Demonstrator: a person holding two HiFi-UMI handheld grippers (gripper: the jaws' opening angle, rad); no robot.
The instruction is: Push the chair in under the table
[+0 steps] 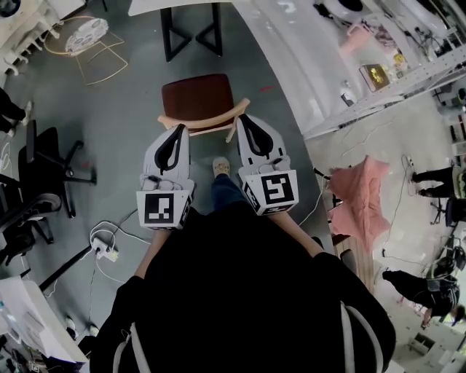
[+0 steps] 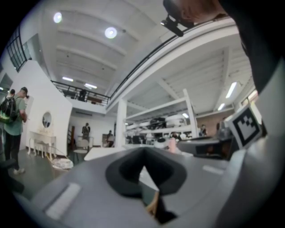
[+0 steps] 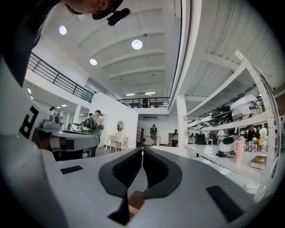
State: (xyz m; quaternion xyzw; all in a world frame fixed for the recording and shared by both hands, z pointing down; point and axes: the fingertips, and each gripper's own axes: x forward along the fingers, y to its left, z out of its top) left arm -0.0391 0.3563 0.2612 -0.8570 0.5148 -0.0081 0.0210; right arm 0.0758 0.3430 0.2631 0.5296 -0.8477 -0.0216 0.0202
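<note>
Holding the left gripper [image 1: 179, 130] level, with both fingers clenched tight together and nothing caught between them, probably for using the closed tip as one blunt pusher and not as a clamp. Pointing this tip at the left end of the backrest [image 1: 204, 121], with pale wood showing just under the jaws in the left gripper view; not being possible to tell if touching or only just beside.

Finding the chair [image 1: 196, 95] in the middle, standing on the grey floor [image 1: 131, 95] with its dark red seat towards the table [image 1: 182, 6], near the black legs of it but not yet under the top, so judging the push as only starting.

Holding the right gripper [image 1: 245, 118] level too, likewise squeezed shut and empty, at the right end of the same rail. Placing one tip at each end, most likely for driving the chair straight forward without letting it turn aside.
</note>
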